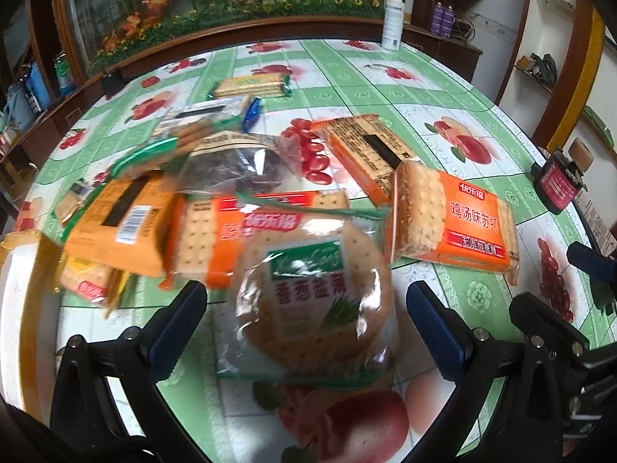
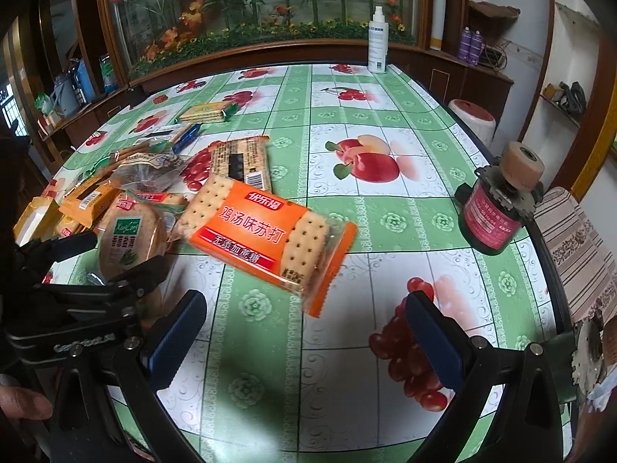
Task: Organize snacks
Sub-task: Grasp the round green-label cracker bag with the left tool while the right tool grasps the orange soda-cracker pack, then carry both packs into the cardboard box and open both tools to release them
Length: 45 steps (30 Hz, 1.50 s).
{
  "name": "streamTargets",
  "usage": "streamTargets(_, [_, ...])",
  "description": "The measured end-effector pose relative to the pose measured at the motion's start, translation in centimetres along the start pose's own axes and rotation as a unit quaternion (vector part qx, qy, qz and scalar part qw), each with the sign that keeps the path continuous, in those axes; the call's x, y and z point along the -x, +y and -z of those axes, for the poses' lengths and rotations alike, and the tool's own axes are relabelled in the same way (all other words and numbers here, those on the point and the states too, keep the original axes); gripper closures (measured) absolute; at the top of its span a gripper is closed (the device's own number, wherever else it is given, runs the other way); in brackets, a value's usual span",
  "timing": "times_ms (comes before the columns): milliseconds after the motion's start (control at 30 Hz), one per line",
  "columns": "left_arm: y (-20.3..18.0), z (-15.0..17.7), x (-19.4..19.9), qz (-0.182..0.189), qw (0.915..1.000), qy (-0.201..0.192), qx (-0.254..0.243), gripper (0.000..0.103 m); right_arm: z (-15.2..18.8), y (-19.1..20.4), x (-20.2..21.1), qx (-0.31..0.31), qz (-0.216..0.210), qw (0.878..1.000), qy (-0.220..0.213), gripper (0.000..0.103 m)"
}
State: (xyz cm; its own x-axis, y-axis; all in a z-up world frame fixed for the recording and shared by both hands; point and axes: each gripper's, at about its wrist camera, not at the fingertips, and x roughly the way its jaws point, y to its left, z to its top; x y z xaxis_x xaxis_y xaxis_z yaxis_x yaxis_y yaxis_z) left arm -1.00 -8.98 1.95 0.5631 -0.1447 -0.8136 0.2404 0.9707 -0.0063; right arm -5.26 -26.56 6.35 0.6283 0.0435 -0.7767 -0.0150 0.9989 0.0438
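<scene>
Two claws: both over a bench covered in a green fruit-print cloth.
Left claw: spread wide, fingers either side of the round cracker pack, not pressing it.
Right claw: spread wide, nothing between the fingers, bare cloth below.
Round cracker pack: flat at the near edge of the snack pile, overlapping an orange packet.
Orange soda cracker pack: tilted, just beyond the right claw, beside the pile.
Green-wrapped cracker pack: apart, further back.
Spray bottle: upright, far edge.
Red cylinder: right edge.
</scene>
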Motion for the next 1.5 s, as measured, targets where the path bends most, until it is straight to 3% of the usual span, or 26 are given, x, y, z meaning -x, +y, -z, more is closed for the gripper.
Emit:
streamTargets(67, [0.0, -0.1, -0.5, 0.005, 1.0, 0.006, -0.001, 0.003, -0.2, 0.0, -0.1, 0.008, 0.001, 1.0, 0.001, 0.0])
streamTargets(167, [0.4, -0.1, -0.9, 0.01, 0.9998, 0.013, 0.006, 0.024, -0.9, 0.4, -0.1, 0.041, 0.01, 0.999, -0.003, 0.0])
streamTargets(333, [1.2, 0.0, -0.8, 0.019, 0.9997, 0.013, 0.011, 0.025, -2.6, 1.3, -0.5, 0.125, 0.004, 0.992, -0.019, 0.0])
streamTargets(567, [2.3, 0.9, 0.3, 0.027, 0.9994, 0.018, 0.012, 0.025, -3.5, 3.1, -3.0, 0.255, -0.067, 0.965, -0.001, 0.0])
streamTargets(700, [3.0, 1.2, 0.9, 0.03, 0.9993, 0.018, 0.014, 0.025, -3.8, 4.5, -4.6, 0.319, -0.033, 0.947, 0.0, 0.0])
streamTargets(767, [3.3, 1.4, 1.3, 0.029, 0.9993, 0.016, 0.016, 0.025, -4.3, 4.5, -5.5, 0.328, -0.036, 0.944, 0.013, 0.001])
streamTargets(833, [3.6, 1.5, 1.5, 0.027, 0.9993, 0.015, 0.018, 0.025, -4.6, 4.2, -6.5, 0.312, -0.058, 0.948, 0.035, 0.004])
streamTargets(867, [3.9, 1.6, 1.7, 0.027, 0.9993, 0.015, 0.021, 0.025, -4.8, 3.7, -7.2, 0.284, -0.085, 0.953, 0.061, 0.021])
streamTargets(933, [4.3, 1.8, 1.9, 0.029, 0.9991, 0.015, 0.026, 0.025, -5.2, 2.6, -7.5, 0.218, -0.148, 0.961, 0.088, 0.037])
streamTargets(967, [4.4, 1.9, 2.0, 0.03, 0.9991, 0.014, 0.028, 0.025, -5.2, 2.1, -7.1, 0.192, -0.155, 0.965, 0.085, 0.042])
streamTargets(1300, [5.9, 2.6, 4.5, 0.035, 0.9987, -0.01, 0.035, 0.025, -2.5, 3.2, -3.0, 0.127, -0.183, 0.973, 0.064, 0.049])
streamTargets(1500, [9.0, 3.3, 6.8, 0.029, 0.9977, -0.022, 0.057, 0.026, -2.3, 6.7, -0.9, 0.122, -0.213, 0.969, 0.041, 0.05])
